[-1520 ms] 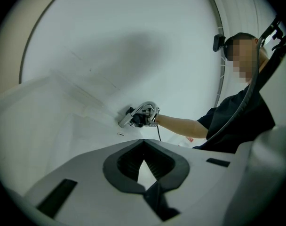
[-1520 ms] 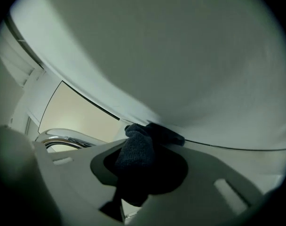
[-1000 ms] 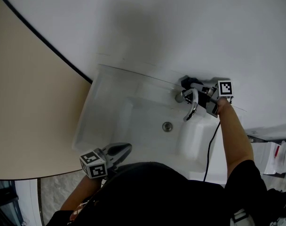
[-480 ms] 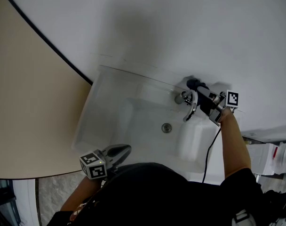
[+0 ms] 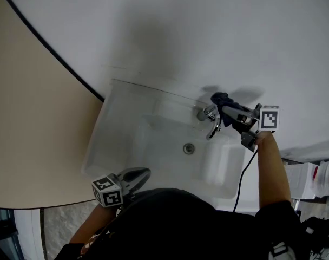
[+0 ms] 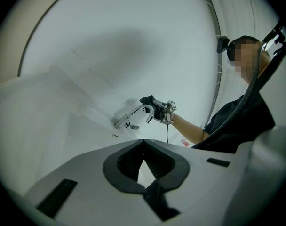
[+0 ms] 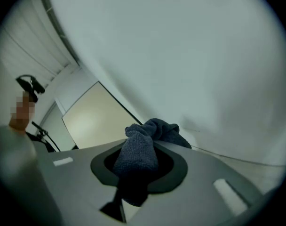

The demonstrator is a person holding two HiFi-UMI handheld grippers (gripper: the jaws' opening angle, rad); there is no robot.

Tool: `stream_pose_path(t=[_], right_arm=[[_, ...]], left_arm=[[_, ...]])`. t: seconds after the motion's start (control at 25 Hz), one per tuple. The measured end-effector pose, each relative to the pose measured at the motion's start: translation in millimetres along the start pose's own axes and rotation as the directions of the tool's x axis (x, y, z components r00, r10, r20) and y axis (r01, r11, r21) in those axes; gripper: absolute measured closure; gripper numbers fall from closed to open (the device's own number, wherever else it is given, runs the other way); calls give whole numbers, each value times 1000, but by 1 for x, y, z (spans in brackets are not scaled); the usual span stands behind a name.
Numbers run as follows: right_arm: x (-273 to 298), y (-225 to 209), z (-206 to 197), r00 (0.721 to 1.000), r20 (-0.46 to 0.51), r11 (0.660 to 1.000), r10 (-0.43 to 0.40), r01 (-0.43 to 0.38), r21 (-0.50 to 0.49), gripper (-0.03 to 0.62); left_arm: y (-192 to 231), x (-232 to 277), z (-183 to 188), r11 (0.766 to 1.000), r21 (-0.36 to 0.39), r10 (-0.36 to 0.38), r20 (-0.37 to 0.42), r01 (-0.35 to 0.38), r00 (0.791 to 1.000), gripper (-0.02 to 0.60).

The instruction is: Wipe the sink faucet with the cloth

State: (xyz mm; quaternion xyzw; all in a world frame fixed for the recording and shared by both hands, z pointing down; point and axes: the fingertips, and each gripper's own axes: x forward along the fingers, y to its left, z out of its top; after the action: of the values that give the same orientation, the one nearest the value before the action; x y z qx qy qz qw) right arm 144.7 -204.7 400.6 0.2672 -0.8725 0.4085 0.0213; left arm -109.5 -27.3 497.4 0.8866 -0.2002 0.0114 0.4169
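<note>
Fingers of right gripper [image 5: 226,106] clamped on dark blue cloth [image 7: 140,153]; fingers of left gripper [image 5: 144,172] pressed together, empty, near front edge of sink [image 5: 117,124] | sink: white | faucet [image 5: 214,125]: chrome, curved | cloth: by top of faucet curve, contact unclear

Black short-sleeved top [image 5: 175,221]; grey left tongs [image 5: 145,171] and right tongs [image 5: 225,106] bear black-and-white marker cubes [image 5: 107,190].
</note>
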Motion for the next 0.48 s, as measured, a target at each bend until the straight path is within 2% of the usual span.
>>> stream_pose_path(t=[0.12, 0.28, 0.4, 0.48], right_arm=[[4, 12, -10, 990, -88, 980, -110, 93, -174, 519], [6, 28, -26, 962, -161, 921, -221, 151, -360, 519], [8, 39, -43, 945, -195, 888, -261, 156, -433, 519], [9, 48, -61, 941, -228, 890, -249, 129, -437, 520]], left_arm=[[0, 0, 0, 1000, 2, -2, -2, 2, 1000, 581], [-2, -1, 0, 1000, 6, -8, -2, 8, 1000, 581], [-2, -2, 1, 1000, 3, -8, 1, 8, 1000, 581], [-2, -2, 0, 1000, 0, -10, 1, 10, 1000, 581]])
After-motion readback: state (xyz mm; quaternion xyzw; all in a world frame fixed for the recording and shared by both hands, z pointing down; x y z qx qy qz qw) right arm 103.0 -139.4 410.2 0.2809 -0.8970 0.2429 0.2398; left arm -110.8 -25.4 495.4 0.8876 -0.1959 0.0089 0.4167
